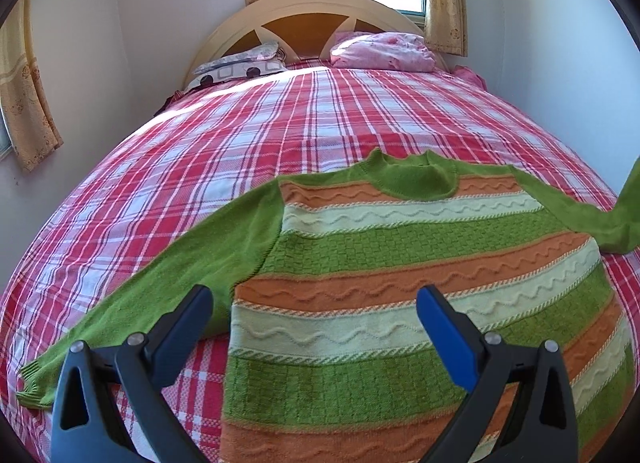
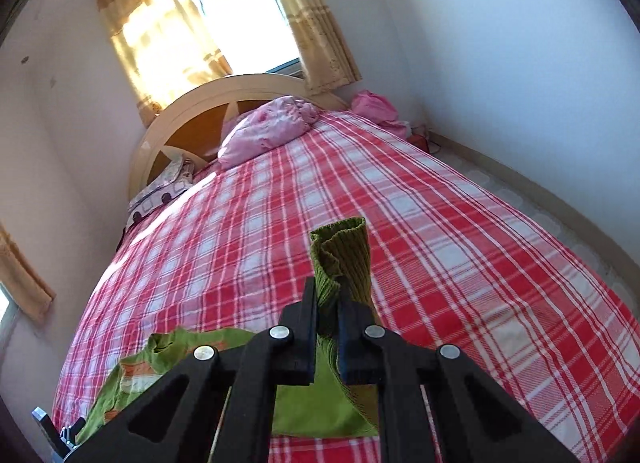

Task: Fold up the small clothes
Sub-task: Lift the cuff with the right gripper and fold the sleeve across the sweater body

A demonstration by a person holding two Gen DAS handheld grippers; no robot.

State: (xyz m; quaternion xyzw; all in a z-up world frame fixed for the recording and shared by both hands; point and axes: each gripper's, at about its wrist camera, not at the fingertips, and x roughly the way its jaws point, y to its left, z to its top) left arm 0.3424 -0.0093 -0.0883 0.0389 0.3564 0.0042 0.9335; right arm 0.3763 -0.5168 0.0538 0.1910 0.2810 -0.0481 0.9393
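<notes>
1. The striped sweater (image 1: 400, 295) is lying face up and spread flat on the bed (image 1: 240, 151), neck hole pointing toward the headboard (image 1: 304, 19), near the foot end of the plaid sheet.
2. The body panel is showing no fold at all yet, so the task is sitting at its very start, as far as I can judge.
3. The left sleeve (image 1: 160, 283) is stretching out flat to the side, cuff resting on the sheet, not yet brought in.
4. The left claw (image 1: 316, 307) is hovering above the sweater's lower left side with its fingers wide apart, gripping nothing.
5. The right claw (image 2: 328, 303) is pinching the ribbed cuff (image 2: 344, 251) of the right sleeve (image 1: 600, 219), fingers closed on the knit, and the cuff is standing up clear of the sheet.
6. Judging from that, the first step in hand is carrying this sleeve across the chest.
7. Remaining, by my reckoning: laying this sleeve in, folding the left sleeve in, then doubling the body from hem to collar.
8. Two pillows (image 1: 380, 49) are sitting by the headboard, well apart from the work.
</notes>
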